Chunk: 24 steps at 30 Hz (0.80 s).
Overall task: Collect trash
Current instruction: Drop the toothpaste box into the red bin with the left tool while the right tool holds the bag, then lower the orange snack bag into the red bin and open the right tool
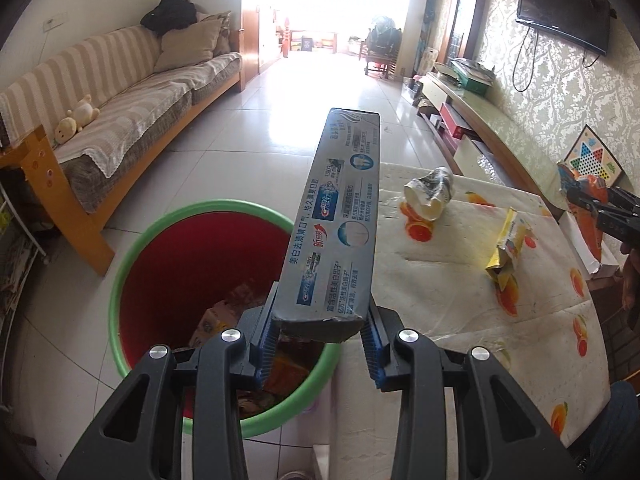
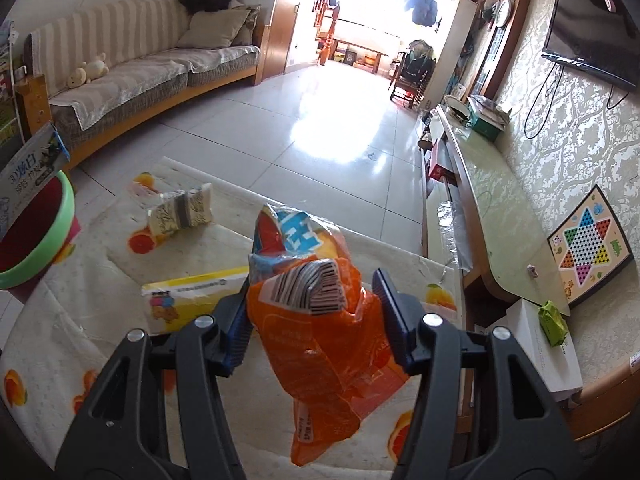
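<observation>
Two tongs are loaded: the left gripper point(image 1: 318, 334) pinches a toothpaste box point(image 1: 334, 224) by its near end, the box jutting forward past the bin point(image 1: 132, 256) just below. The right gripper point(image 2: 314, 322) squeezes an orange bag point(image 2: 320, 344) above the table point(image 2: 60, 320). Let go now, the long box could catch the rim and tip onto the floor. Ahead lie a crushed cup point(image 1: 430, 196) and a yellow wrapper point(image 1: 506, 252); open floor lies beyond.

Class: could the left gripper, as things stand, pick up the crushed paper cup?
Probably not yet: the left gripper is shut on the toothpaste box, so the crushed paper cup must wait.
</observation>
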### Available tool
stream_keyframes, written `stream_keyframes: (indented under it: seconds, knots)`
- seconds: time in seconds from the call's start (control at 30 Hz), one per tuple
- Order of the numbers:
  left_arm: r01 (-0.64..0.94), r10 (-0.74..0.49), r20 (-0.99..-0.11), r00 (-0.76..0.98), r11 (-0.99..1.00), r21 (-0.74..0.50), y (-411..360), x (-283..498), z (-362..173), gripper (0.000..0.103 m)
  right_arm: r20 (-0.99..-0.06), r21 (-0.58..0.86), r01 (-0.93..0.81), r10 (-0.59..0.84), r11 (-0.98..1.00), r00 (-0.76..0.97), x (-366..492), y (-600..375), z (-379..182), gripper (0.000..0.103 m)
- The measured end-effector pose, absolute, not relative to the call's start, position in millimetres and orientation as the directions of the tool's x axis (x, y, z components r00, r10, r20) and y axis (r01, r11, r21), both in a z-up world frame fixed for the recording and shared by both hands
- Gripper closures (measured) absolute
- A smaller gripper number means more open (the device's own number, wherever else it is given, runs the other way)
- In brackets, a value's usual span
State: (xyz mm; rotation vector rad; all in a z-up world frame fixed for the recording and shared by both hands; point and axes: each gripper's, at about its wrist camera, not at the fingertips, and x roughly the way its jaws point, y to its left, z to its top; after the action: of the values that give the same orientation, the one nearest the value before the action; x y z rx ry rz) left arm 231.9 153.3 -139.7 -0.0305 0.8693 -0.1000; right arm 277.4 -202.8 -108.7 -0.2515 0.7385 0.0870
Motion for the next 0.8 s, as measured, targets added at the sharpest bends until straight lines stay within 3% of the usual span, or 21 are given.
stream_keyframes:
  seconds: [0.33,0.4,0.43,0.47,0.63,0.8]
  knots:
    - [-0.025,-0.013,-0.811,0.585,0.999,-0.034,223.8,230.8,-167.8,0.068,-0.652,-0.087,-0.306,0.178,0.948,0.737,267.0,-96.0,-85.4,0.048]
    - [-0.031,-0.017,-0.825,0.565,0.999,-0.042,230.9,229.5,-175.2,0.059,-0.651,-0.068,-0.340,0.216,0.938,0.728,266.5,-72.6,-83.6,0.048]
    - [-0.034,-0.020,-0.823,0.567,0.998,-0.047,234.2,227.5,-176.4,0.041,-0.651,-0.062,-0.358,0.235,0.932,0.722,266.7,-62.4,-83.4,0.048]
    - [-0.037,-0.019,-0.815,0.579,0.998,-0.050,237.0,224.0,-175.2,0.032,-0.651,-0.062,-0.376,0.248,0.924,0.717,266.2,-50.7,-83.6,0.048]
    - [-0.064,-0.027,-0.794,0.607,0.995,-0.083,251.6,211.5,-171.0,0.032,-0.659,-0.032,-0.454,0.323,0.890,0.679,264.8,-0.8,-88.9,0.048]
    - [-0.109,0.007,-0.754,0.657,0.990,-0.086,263.4,195.6,-160.0,0.016,-0.677,0.002,-0.513,0.379,0.859,0.632,268.9,42.9,-99.3,0.048]
